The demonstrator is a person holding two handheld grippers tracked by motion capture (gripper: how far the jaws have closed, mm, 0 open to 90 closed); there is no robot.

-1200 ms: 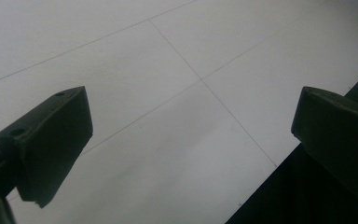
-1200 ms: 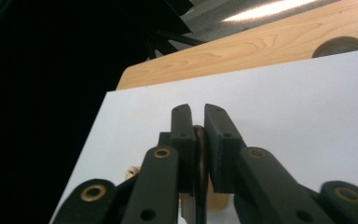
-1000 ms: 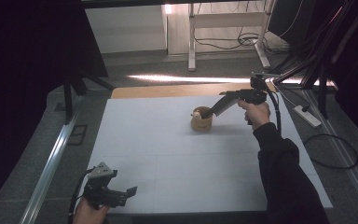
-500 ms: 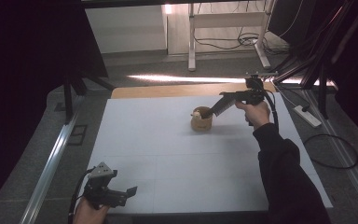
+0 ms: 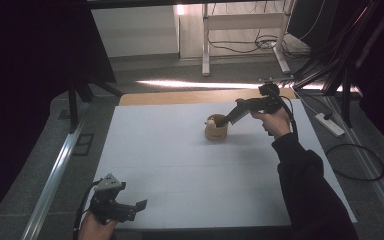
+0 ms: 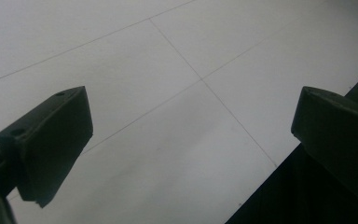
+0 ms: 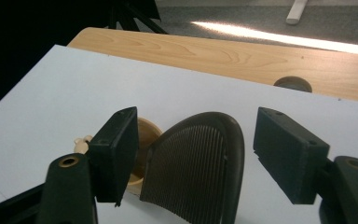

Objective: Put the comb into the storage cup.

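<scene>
Spatula (image 7: 198, 163), black and ribbed, lies between the released jaws of the right claw (image 7: 196, 154), its tip at the wooden cup (image 5: 216, 128) just beyond. Left claw (image 6: 193, 140), also released, hovers over bare counter (image 6: 168, 70). Placement appears nearly complete; withdrawal remains.

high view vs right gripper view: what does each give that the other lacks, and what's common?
High view adds: the left claw, open, low at the near-left; the right hand and dark sleeve; a power strip on the floor.
Right gripper view adds: a close look at a dark ribbed piece between its wide-apart jaws, and a round hole in the wooden tabletop.
Both: the wooden cup, the white sheet, and the right claw at the cup.
</scene>
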